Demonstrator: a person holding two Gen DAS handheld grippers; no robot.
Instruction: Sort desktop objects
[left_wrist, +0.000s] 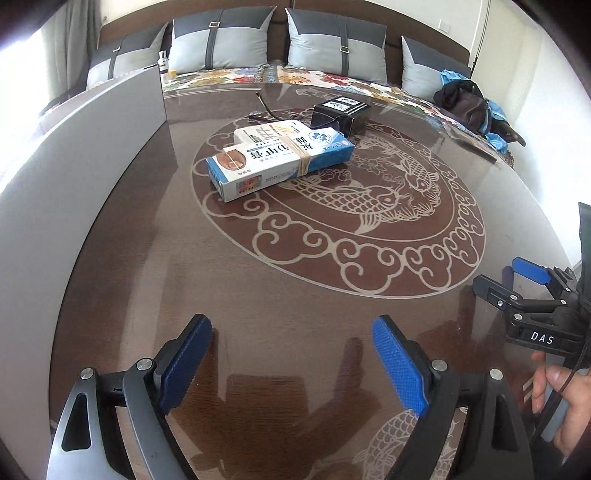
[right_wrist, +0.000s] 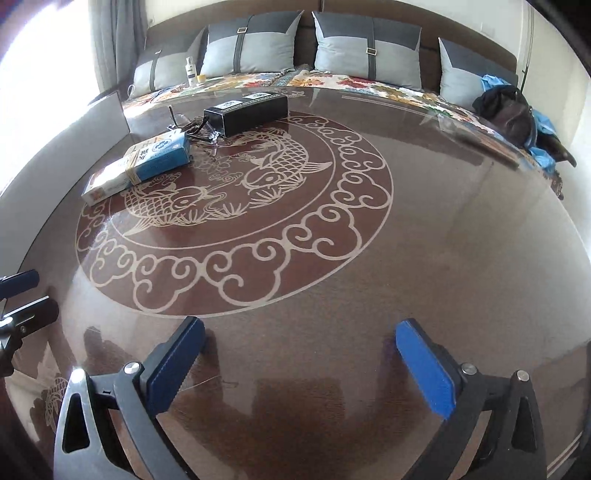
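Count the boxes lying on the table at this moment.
2. The blue-and-white box, bound with rubber bands, lies on the fish motif; the black box sits just behind it, nearer the sofa. Eyeglasses lie between them. None looks hidden.

Banded boxes (left_wrist: 279, 157) on table (left_wrist: 295, 280), glasses (left_wrist: 271, 114) and case (left_wrist: 340, 112) behind

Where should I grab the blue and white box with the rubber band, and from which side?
Grip the blue and white box across its two long sides, near the rubber band at mid-length. It lies flat, one short end toward the grippers, so come from above and the near side. The far end crowds the glasses and black box. Both the left gripper and right gripper are open.
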